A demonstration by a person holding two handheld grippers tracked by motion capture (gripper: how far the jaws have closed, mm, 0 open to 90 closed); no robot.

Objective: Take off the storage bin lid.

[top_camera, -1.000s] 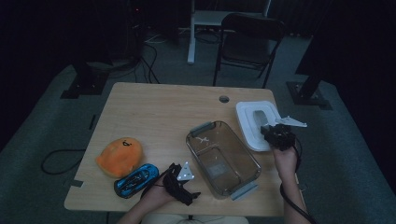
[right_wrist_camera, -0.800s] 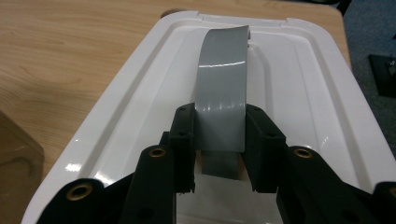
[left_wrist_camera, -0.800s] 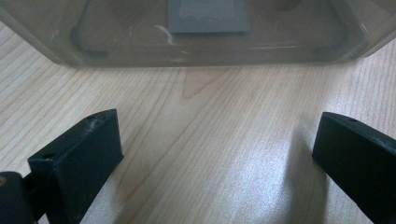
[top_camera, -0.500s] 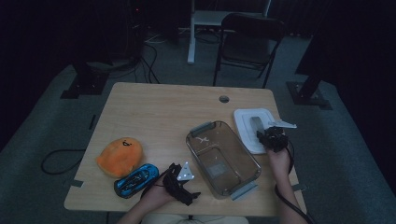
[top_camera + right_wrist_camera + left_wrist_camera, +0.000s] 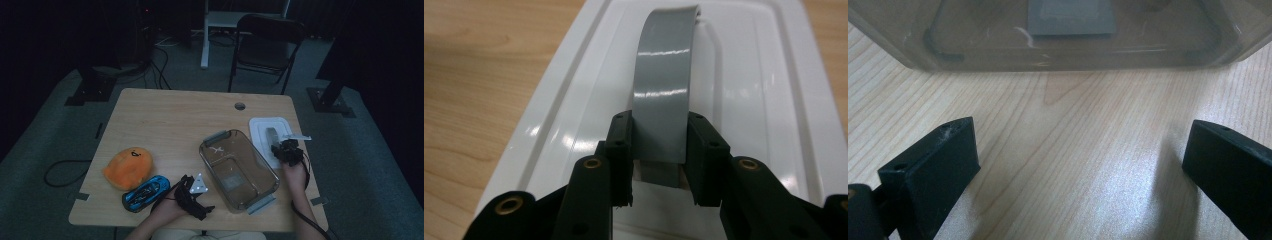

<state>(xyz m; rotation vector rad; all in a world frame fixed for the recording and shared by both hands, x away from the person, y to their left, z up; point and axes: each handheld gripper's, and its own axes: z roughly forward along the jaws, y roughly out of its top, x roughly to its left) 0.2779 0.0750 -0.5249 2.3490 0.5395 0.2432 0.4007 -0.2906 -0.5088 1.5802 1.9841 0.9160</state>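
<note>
Lower than a second ago, the white lid [image 5: 265,134] now lies on the table [image 5: 170,125] just right of the clear container [image 5: 240,170], the right gripper [image 5: 659,150] pinching its grey handle [image 5: 664,95]. Near the container's front wall, the left gripper [image 5: 1078,165] rests spread wide, holding nothing.

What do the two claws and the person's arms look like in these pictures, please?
Both claws are black. The left claw carries a grey three-cornered plate on top; its jaws are blocky, with small holes. The right claw has brass-coloured rivets and a dark cable trailing along the forearm. The forearms appear unsleeved.
</note>
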